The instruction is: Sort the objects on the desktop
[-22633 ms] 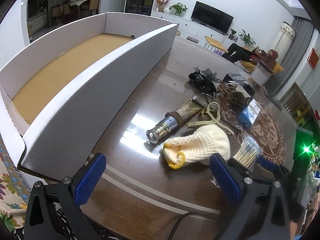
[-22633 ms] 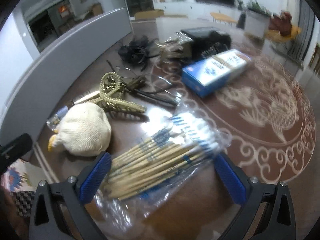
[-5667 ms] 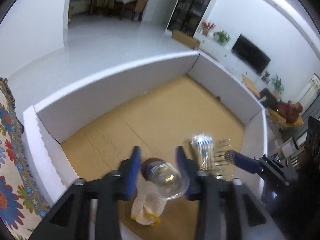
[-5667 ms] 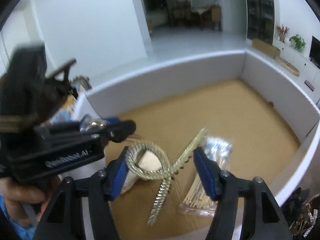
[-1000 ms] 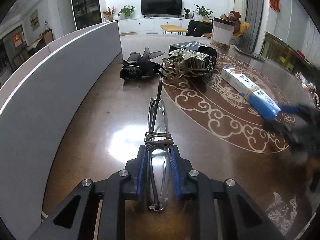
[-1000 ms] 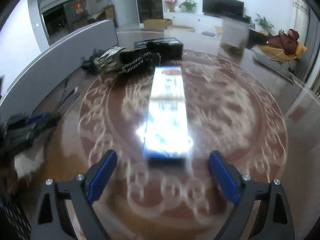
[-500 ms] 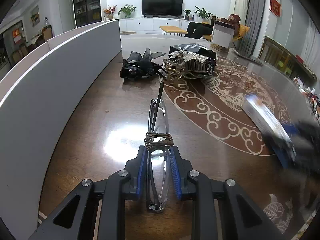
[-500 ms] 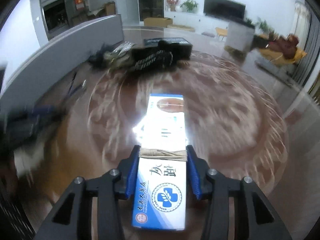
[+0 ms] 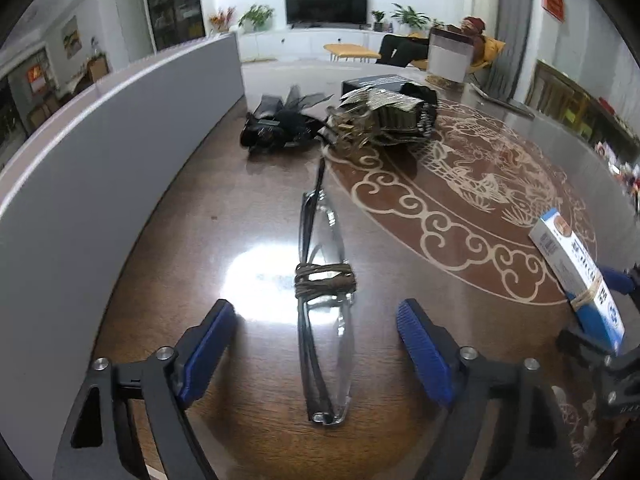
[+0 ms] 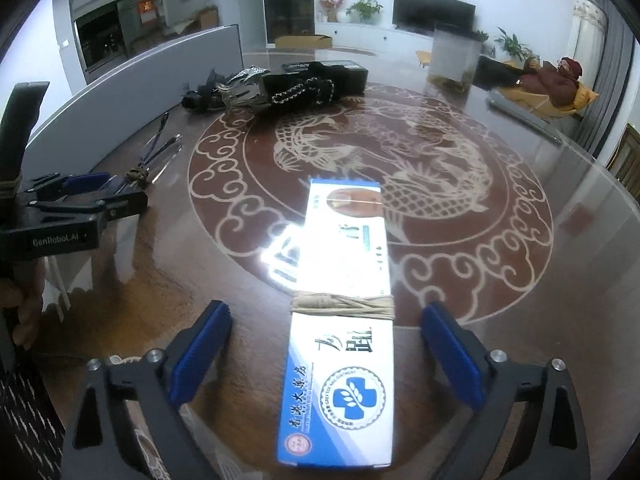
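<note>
Left wrist view: my left claw (image 9: 316, 350), released, straddles cord-wrapped folded glasses (image 9: 324, 312). Right wrist view alone shows my right claw (image 10: 326, 354) spread around the glossy banded carton (image 10: 340, 320).

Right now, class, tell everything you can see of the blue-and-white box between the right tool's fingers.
The blue-and-white box is long, flat and looks like cardboard, printed with Chinese characters and a round blue cross-and-leaf emblem. A tan rubber band wraps its middle. It lies lengthwise between the right tool's open blue pads, apparently untouched by them, over the glossy patterned table.
</note>
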Tool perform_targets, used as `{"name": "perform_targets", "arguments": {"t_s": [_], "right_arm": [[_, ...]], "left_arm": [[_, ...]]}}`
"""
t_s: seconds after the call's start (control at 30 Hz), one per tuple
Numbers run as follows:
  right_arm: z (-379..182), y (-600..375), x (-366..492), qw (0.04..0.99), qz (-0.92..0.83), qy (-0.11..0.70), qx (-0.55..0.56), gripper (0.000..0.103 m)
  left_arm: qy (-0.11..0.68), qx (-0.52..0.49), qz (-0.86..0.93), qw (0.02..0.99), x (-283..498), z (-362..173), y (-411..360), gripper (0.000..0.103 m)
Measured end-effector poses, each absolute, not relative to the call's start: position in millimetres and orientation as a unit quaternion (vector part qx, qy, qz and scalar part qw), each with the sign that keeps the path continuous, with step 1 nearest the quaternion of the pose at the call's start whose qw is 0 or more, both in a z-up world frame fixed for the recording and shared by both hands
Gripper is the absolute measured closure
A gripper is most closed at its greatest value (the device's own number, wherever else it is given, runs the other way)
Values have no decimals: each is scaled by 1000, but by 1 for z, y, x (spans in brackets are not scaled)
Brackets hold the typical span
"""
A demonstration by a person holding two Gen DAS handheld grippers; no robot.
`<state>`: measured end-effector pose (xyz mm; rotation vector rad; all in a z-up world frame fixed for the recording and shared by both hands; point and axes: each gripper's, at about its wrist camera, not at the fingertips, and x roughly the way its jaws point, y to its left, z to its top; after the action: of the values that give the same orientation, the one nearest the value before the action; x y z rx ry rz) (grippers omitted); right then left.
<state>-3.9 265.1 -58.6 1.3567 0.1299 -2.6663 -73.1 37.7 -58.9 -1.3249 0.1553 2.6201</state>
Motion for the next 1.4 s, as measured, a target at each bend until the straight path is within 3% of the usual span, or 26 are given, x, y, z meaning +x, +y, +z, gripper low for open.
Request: {"name": "perform_targets", "arguments": {"t_s": [0.03,0.07,1.4], "right_arm": [[-59,265,-4,74,-888,44,452,2],[-59,265,-4,74,-888,44,453,2],[-60,265,-4,72,-887,43,454,0]], "left_arm": [[51,-454,884,97,-74,-60,37,1],[51,-461,881,95,-75,-62,36,0],[51,-459,882,94,-72,-63,36,0]]}}
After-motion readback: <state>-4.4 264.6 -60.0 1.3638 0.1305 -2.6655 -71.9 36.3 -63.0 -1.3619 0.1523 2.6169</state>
